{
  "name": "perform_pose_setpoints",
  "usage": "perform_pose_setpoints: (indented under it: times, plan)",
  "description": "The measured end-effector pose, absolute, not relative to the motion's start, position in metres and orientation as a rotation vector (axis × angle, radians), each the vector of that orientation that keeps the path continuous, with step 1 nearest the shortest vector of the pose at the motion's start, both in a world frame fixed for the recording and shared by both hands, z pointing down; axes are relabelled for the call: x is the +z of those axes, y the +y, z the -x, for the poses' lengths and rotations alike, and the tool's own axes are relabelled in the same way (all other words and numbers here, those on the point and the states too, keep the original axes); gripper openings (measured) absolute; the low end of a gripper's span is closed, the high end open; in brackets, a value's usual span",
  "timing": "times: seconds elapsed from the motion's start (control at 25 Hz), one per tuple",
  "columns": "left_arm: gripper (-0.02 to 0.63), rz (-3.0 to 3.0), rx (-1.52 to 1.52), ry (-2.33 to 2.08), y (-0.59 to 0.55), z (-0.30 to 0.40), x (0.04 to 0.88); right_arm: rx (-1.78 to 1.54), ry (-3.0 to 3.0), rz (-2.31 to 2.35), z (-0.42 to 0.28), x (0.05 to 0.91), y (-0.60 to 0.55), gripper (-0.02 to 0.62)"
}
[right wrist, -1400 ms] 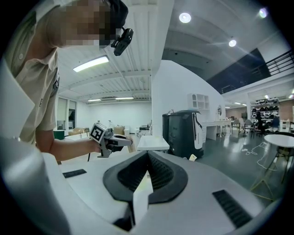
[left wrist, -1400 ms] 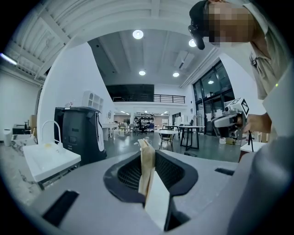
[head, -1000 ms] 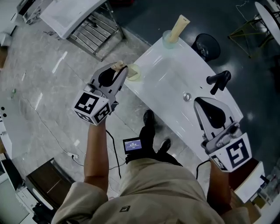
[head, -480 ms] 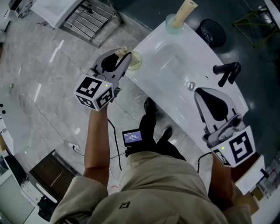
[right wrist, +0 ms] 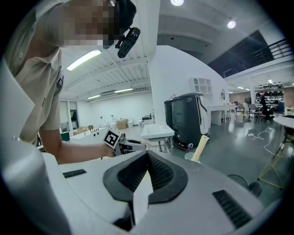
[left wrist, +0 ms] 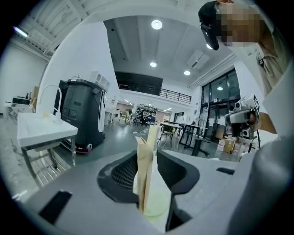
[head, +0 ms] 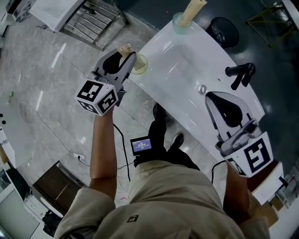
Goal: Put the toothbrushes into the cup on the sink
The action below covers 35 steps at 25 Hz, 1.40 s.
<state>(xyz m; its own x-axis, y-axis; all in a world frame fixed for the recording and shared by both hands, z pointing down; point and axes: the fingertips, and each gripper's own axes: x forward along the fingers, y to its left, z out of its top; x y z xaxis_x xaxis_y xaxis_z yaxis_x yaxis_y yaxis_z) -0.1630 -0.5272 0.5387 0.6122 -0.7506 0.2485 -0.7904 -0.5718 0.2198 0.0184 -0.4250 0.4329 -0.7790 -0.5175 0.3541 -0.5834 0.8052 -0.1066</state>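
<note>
Since a second ago the left claw (left wrist: 150, 158) has kept its place by the sink's near-left edge, and its jaws are now parting. The wrapped toothbrush (left wrist: 143, 179) stands upright between them, against the left jaw, with a gap showing on the right, so the grip is releasing rather than pressing. Its lower end is over the pale cup (left wrist: 158, 206); whether it is already inside the rim cannot be told. That cup sits at the very edge of the white sink (head: 182, 70), with floor directly beyond it. A second cup (head: 180, 21) at the far end already holds another toothbrush (head: 192, 10). The right claw (right wrist: 147, 156) is clenched on nothing and hangs over the sink near the black faucet (head: 240, 74). Risks, as judged: a brush released off-centre could strike the rim and fall to the floor; a tall brush leaning outward could tip the cup off the edge; the wrapper could cling to the left jaw and be dragged out on withdrawal.
</note>
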Motion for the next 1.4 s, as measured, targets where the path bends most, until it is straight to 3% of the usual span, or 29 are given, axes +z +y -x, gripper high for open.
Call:
perform_pose_setpoints:
  times: [0.84, 1.24, 1.4]
  plan:
    - [0.153, -2.562, 0.163, -1.450, -0.524, 0.197, 0.500, 0.257, -2.708, -0.828, -0.009, 0.413, -0.407, 0.006]
    - [0.152, -2.639, 0.070, -1.550, -0.480, 0.197, 0.426, 0.194, -2.769, -0.833, -0.016, 0.378, -0.373, 0.006]
    - [0.115, -2.719, 0.074, -1.559, -0.441, 0.186, 0.383, 0.135, -2.798, -0.830, -0.025, 0.352, -0.347, 0.006]
